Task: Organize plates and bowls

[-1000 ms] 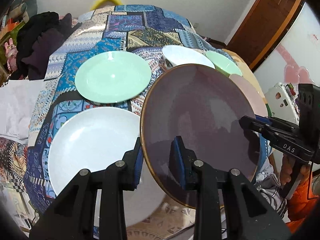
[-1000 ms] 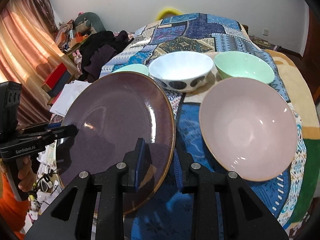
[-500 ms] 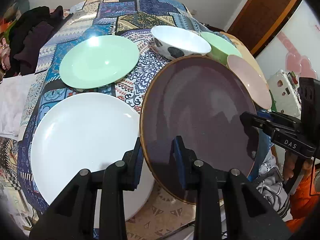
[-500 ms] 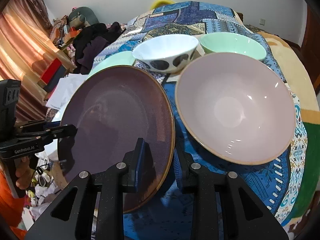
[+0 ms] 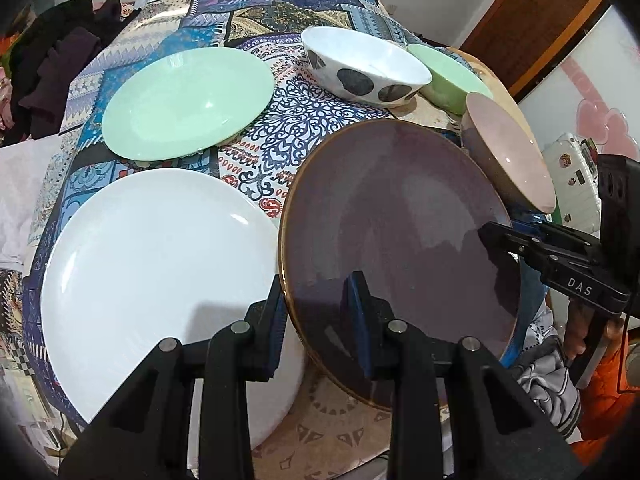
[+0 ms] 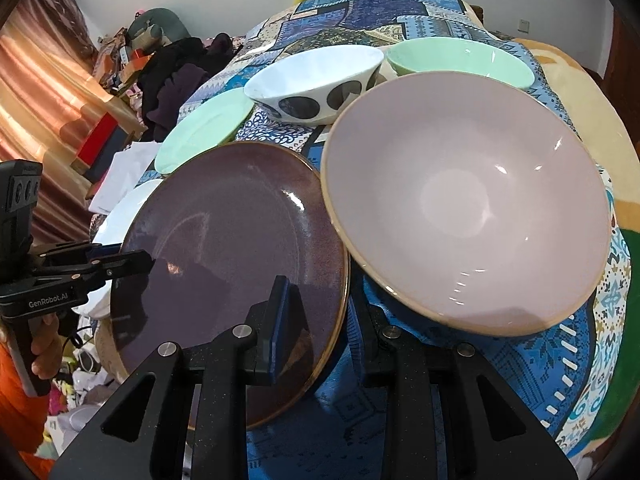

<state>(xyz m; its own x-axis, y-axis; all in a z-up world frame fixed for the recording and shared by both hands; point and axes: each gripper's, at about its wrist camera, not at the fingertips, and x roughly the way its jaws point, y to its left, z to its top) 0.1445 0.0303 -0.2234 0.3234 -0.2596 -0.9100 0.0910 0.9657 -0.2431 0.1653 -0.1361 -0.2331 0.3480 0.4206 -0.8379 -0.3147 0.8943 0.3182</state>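
Note:
A dark purple plate (image 5: 392, 220) (image 6: 232, 232) with a gold rim hangs tilted over the near edge of the table, between both grippers. My left gripper (image 5: 316, 292) (image 6: 140, 258) is shut on its left rim. My right gripper (image 6: 320, 292) (image 5: 488, 232) is shut on the opposite rim. The plate's far edge sits close to a pink bowl (image 6: 460, 208) (image 5: 508, 148). A white plate (image 5: 152, 260) (image 6: 116, 220) lies to its left, a green plate (image 5: 188, 100) (image 6: 204, 128) behind that. A white spotted bowl (image 5: 360, 68) (image 6: 316, 80) and a green bowl (image 5: 448, 72) (image 6: 460, 60) stand at the back.
A patchwork cloth (image 5: 288, 12) covers the table. Dark clothes (image 5: 52, 72) (image 6: 172, 76) are piled off the far left side. A person's hand (image 6: 44, 340) grips the left handle. A wooden door (image 5: 540, 20) and an orange curtain (image 6: 40, 80) border the room.
Both grippers have sunk toward the table with the purple plate between them. The dishes now look larger and closer, and the plate's far edge has neared the pink bowl.

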